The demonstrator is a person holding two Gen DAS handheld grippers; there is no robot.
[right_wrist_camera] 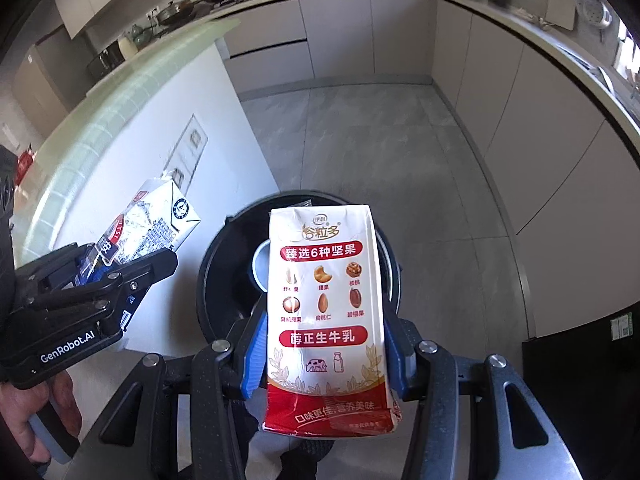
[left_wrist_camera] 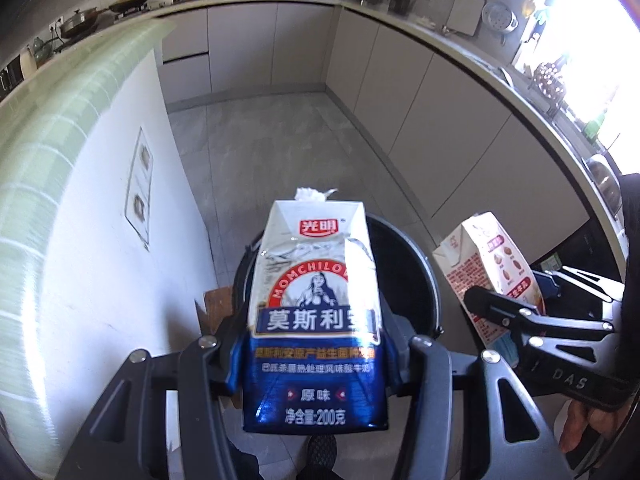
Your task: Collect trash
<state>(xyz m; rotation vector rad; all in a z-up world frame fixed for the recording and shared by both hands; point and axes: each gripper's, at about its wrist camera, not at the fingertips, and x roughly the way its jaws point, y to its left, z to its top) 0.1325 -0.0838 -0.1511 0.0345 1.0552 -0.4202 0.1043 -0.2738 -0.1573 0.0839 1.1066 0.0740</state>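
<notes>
The black round bin [right_wrist_camera: 224, 272] stands on the grey floor against the foot of the white counter wall [left_wrist_camera: 100, 200], and everything here is placed from it. Its mouth is open; inside, near the middle, lies a pale round cup-like object [right_wrist_camera: 259, 266], and a scrap of wrapper shows at the far rim.

Directly above the bin's mouth, the left gripper [left_wrist_camera: 316, 356] is clamped on the blue-and-white yogurt carton [left_wrist_camera: 316, 312], blue pads pressed to both of its sides, the carton's top pointing away toward the bin's far rim. Above the bin's right side, the right gripper [right_wrist_camera: 326, 356] is closed the same way on the red-and-white nut milk carton [right_wrist_camera: 326, 312], which covers much of the bin's opening in that view.

Both cartons look ready to drop. The risk is in the release: the two grippers hang close together over one mouth, so the cartons may collide and one bounce off the rim onto the floor. The nut milk carton, sitting nearer the bin's edge, seems the likelier to miss.
</notes>
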